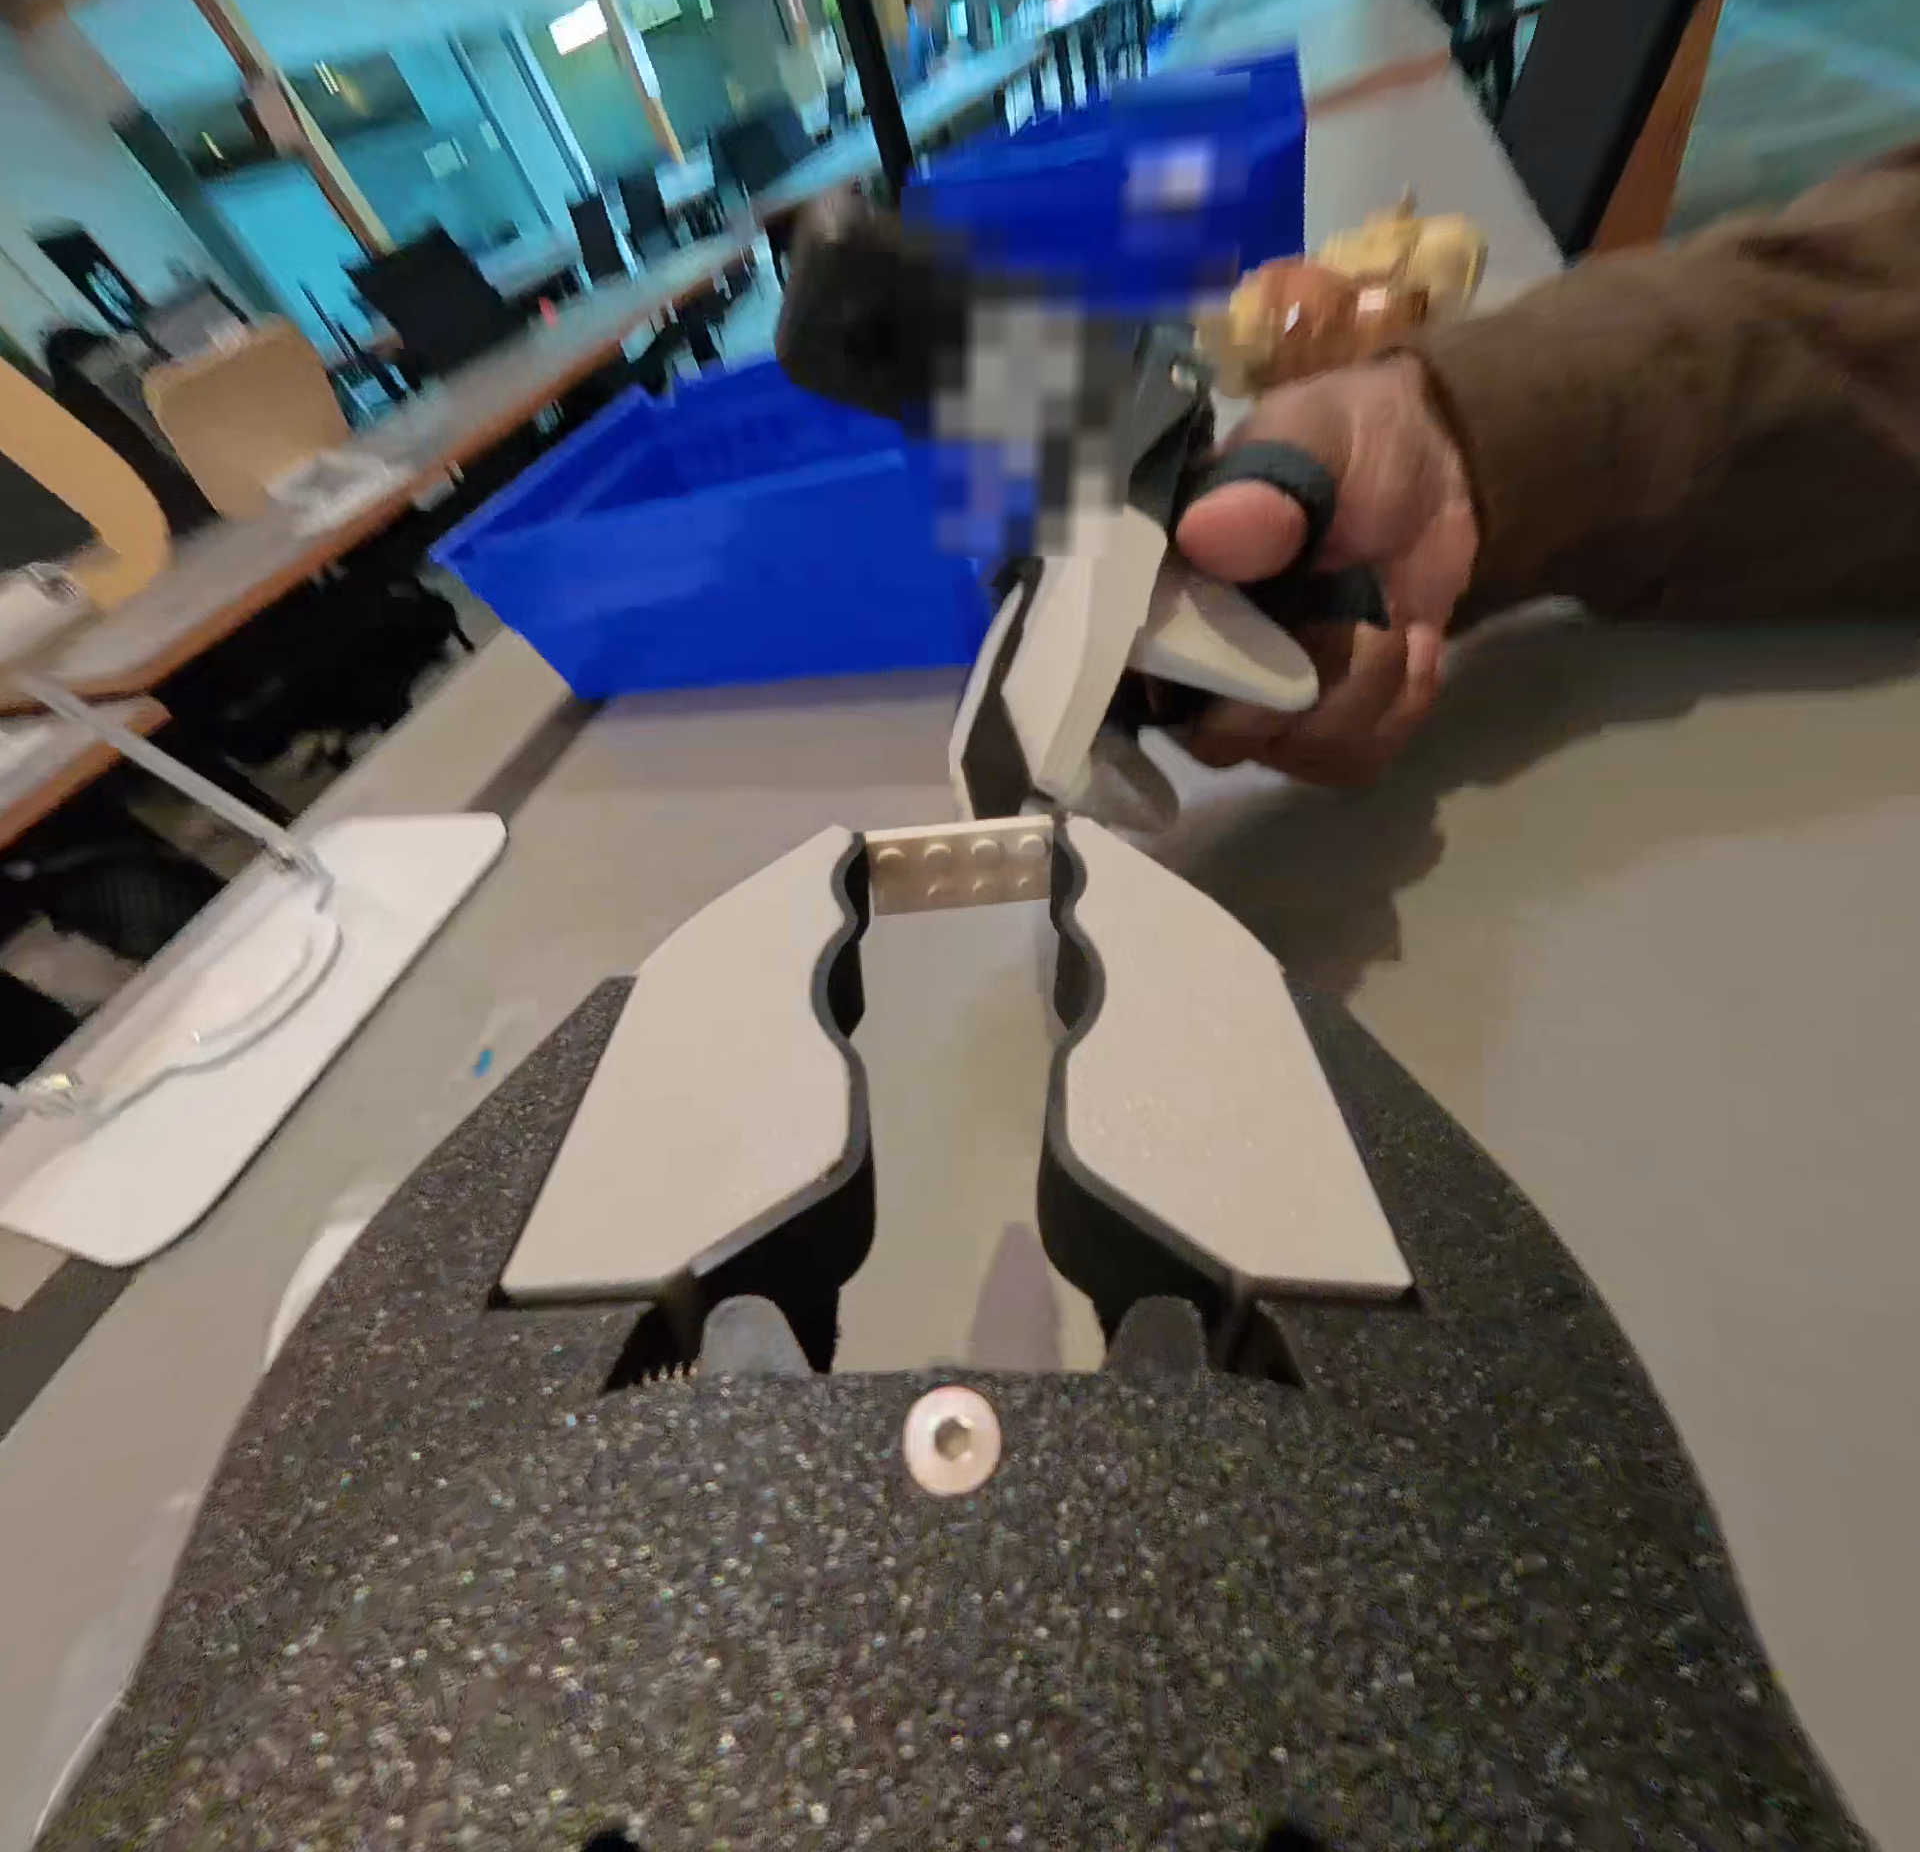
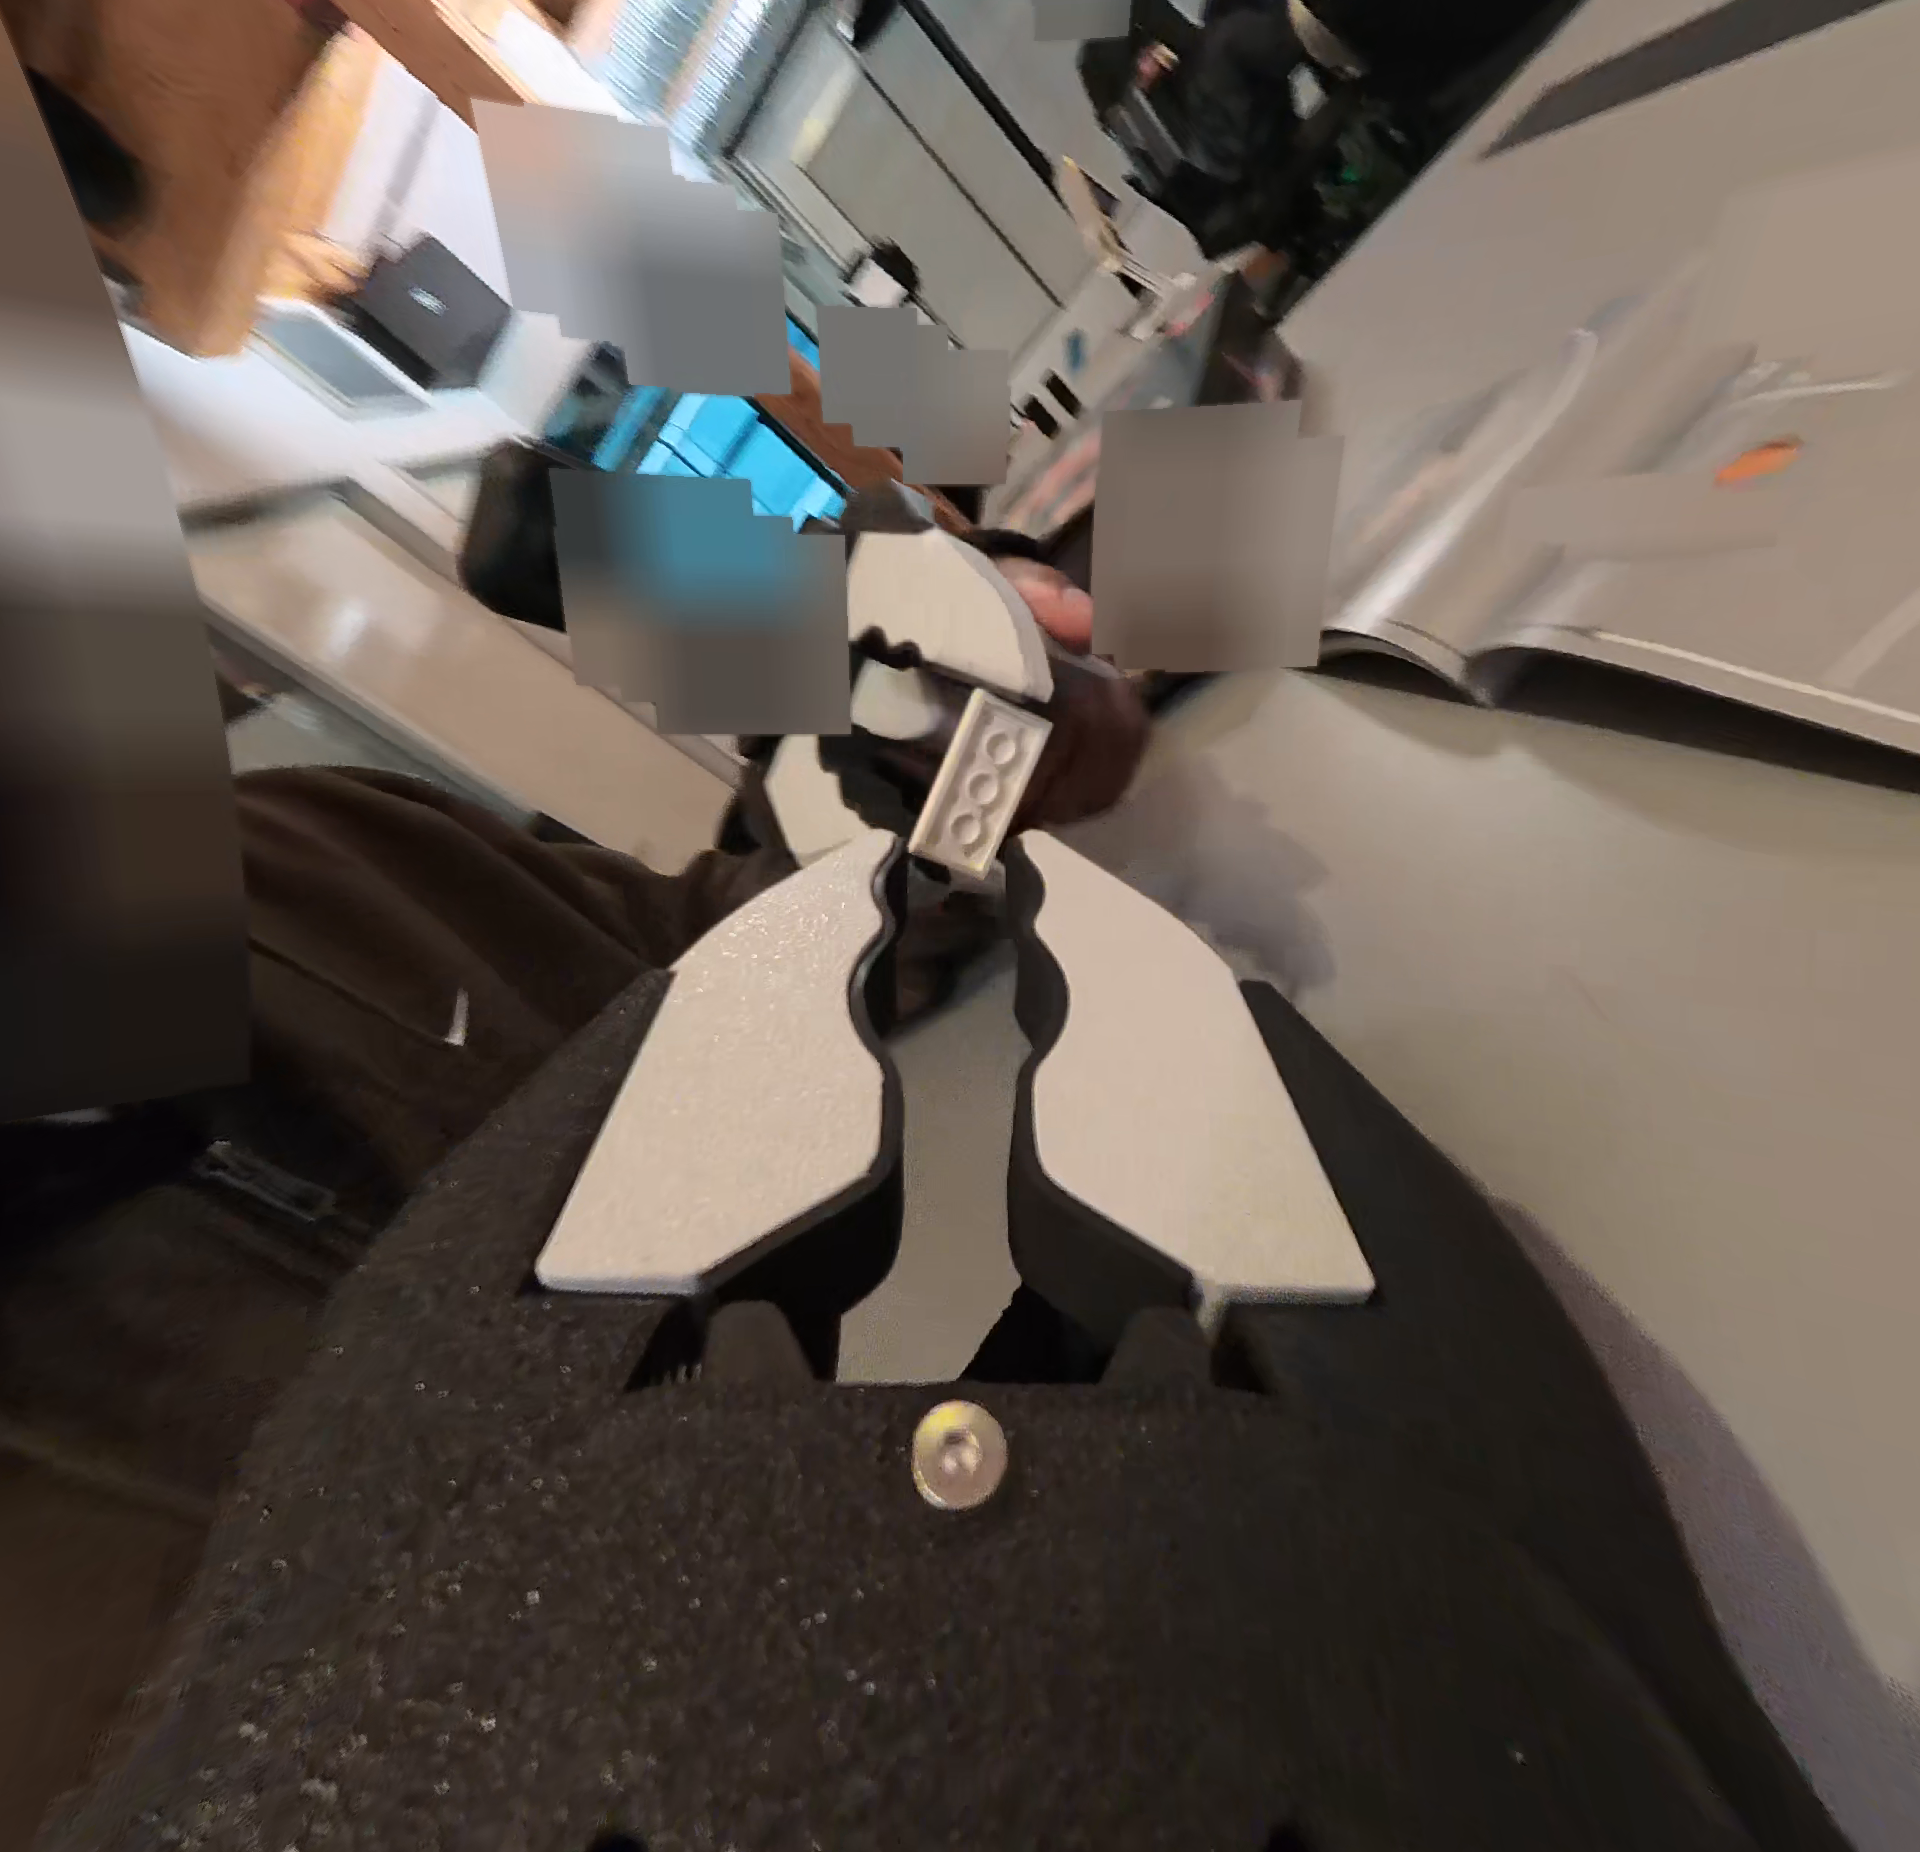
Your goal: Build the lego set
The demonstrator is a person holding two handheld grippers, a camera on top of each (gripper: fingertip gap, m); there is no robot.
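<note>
A light grey two-by-four lego plate [image 1: 961,872] is clamped by its short ends between the fingertips of my left gripper [image 1: 961,857], studs up, above the grey table [image 1: 1558,1075]. My right gripper [image 1: 1039,800] comes in from the upper right, held by a hand in a brown sleeve [image 1: 1340,555], and its tips meet the plate's far right end. In the right wrist view the plate's underside [image 2: 982,789] shows. Its lower end lies between the tips of my right gripper [image 2: 956,857], which stand only slightly wider than the plate. I cannot tell whether they touch it.
Two blue bins [image 1: 727,545] stand behind the grippers. A tan and brown lego build [image 1: 1351,290] sits at the back right. A white sheet with a clear plastic stand [image 1: 239,1013] lies at the left. An open booklet [image 2: 1610,576] lies on the table. My left and right fingertips are right by each other.
</note>
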